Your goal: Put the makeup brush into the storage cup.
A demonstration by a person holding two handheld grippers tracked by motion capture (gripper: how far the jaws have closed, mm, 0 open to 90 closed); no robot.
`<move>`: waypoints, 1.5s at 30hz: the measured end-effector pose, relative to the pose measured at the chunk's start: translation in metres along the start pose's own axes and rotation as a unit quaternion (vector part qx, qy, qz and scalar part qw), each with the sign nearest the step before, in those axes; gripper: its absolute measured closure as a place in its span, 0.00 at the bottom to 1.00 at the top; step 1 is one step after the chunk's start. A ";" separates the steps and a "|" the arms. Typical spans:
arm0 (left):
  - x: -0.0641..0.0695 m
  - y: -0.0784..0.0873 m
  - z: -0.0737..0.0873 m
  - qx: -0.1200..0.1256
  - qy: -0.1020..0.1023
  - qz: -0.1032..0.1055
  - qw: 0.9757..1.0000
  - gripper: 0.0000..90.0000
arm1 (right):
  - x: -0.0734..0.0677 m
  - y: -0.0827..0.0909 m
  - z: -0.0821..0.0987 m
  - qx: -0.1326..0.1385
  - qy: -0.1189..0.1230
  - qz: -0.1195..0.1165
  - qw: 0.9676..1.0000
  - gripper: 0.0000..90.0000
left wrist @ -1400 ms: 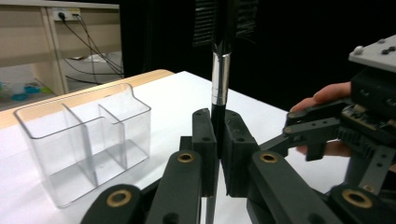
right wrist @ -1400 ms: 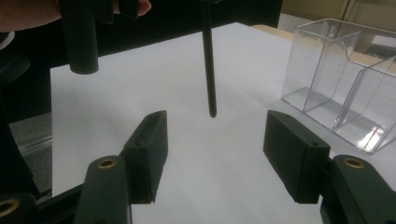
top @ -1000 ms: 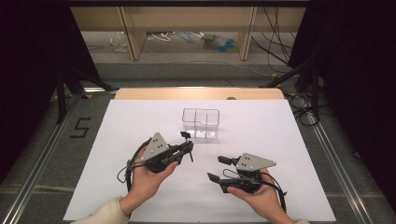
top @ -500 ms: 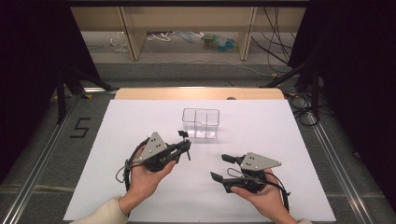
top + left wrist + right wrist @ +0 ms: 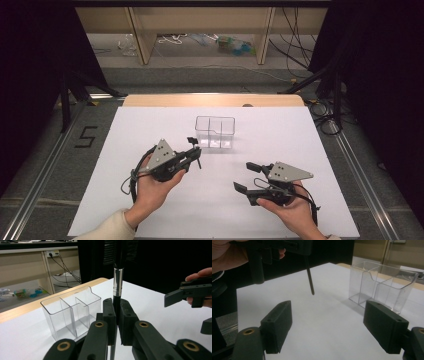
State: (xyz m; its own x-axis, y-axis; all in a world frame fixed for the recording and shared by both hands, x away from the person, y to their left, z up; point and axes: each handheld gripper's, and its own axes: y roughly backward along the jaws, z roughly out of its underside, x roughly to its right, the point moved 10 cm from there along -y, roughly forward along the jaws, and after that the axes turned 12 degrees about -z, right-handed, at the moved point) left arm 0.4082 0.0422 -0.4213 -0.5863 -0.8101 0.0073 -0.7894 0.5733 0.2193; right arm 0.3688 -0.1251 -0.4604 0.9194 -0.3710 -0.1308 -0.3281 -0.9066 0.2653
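Your left gripper (image 5: 116,322) fingers clamp the pen (image 5: 117,280); right gripper (image 5: 332,327) gapes empty. Keep it upright over the clear organizer (image 5: 215,131).

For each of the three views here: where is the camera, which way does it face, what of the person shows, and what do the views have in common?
High view: above the person's side, looking forward and down on the white table; both forearms, left claw, right claw.
Left gripper view: rides the left claw, shut on a black pen; the other hand at right.
Right gripper view: rides the open right claw; the left hand at upper left.
Shared: the clear divided organizer.
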 end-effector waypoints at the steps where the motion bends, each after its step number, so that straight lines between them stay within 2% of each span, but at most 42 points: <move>1: -0.001 0.000 -0.001 0.001 0.000 -0.001 1.000 0.94 | 0.002 0.005 -0.001 0.003 0.001 0.008 1.000 0.26; 3: -0.001 0.000 -0.001 0.001 0.001 -0.001 1.000 0.94 | 0.003 0.007 -0.001 0.002 0.002 0.008 1.000 0.26; 4: -0.002 0.000 -0.001 0.001 0.003 -0.002 1.000 0.94 | 0.001 0.009 0.000 0.001 -0.012 0.005 1.000 0.26; 5: -0.002 0.000 0.000 0.001 0.002 -0.002 1.000 0.94 | 0.005 0.015 -0.001 0.008 -0.001 0.019 1.000 0.26; 7: -0.002 0.000 0.000 0.001 0.003 -0.002 1.000 0.94 | 0.005 0.019 0.000 0.005 -0.003 0.018 1.000 0.26; 9: -0.002 0.000 0.000 0.001 -0.001 -0.002 1.000 0.94 | 0.008 0.026 -0.001 0.020 0.002 0.026 0.999 0.26; 10: -0.002 0.000 0.000 0.001 -0.001 -0.002 1.000 0.94 | 0.008 0.026 -0.001 0.020 0.002 0.026 0.999 0.26; 11: -0.001 0.000 0.000 0.001 0.003 -0.002 1.000 0.94 | 0.008 0.034 0.003 0.007 -0.002 0.032 0.999 0.25; 13: -0.002 0.000 -0.001 0.001 0.003 -0.003 1.000 0.94 | 0.009 0.038 0.003 0.010 -0.001 0.037 0.999 0.25; 14: -0.002 0.000 -0.001 0.002 0.001 -0.003 1.000 0.94 | 0.006 0.039 0.004 0.008 -0.014 0.029 0.999 0.25; 16: -0.002 -0.001 -0.001 0.002 0.003 -0.004 1.000 0.94 | 0.007 0.041 0.005 0.007 -0.012 0.037 0.999 0.25; 17: -0.003 -0.001 -0.001 0.003 0.003 -0.003 1.000 0.94 | 0.009 0.042 0.002 0.021 0.002 0.038 0.999 0.25; 20: -0.003 -0.001 -0.002 0.004 0.001 -0.003 1.000 0.94 | 0.010 0.043 0.002 0.021 0.002 0.041 0.999 0.25; 23: -0.005 0.000 -0.002 0.004 0.004 -0.005 1.000 0.94 | 0.007 0.046 0.005 0.009 -0.010 0.044 0.999 0.25; 24: -0.005 0.000 -0.003 0.005 0.004 -0.006 1.000 0.94 | 0.009 0.047 0.004 0.009 0.001 0.045 0.999 0.25; 30: -0.007 -0.002 -0.004 0.005 0.004 -0.009 1.000 0.94 | 0.008 0.048 0.005 0.015 0.000 0.042 0.999 0.25; 32: -0.007 -0.003 -0.005 0.005 0.004 -0.010 1.000 0.94 | 0.008 0.050 0.007 0.006 0.000 0.044 0.999 0.25; 43: -0.014 -0.008 -0.012 0.010 0.002 -0.018 1.000 0.94 | 0.008 0.049 0.008 0.002 0.002 0.046 0.999 0.25; 44: -0.015 -0.009 -0.013 0.012 0.001 -0.019 1.000 0.94 | 0.006 0.050 0.009 -0.003 -0.012 0.043 0.999 0.25; 45: -0.016 -0.010 -0.013 0.011 0.004 -0.020 1.000 0.94 | 0.006 0.050 0.009 -0.003 -0.012 0.043 0.999 0.25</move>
State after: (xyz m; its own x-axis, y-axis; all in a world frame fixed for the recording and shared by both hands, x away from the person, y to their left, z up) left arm 0.4275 0.0475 -0.4113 -0.5525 -0.8335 0.0063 -0.8161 0.5425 0.1990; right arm 0.3560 -0.1745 -0.4568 0.8820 -0.4527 -0.1309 -0.4047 -0.8699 0.2820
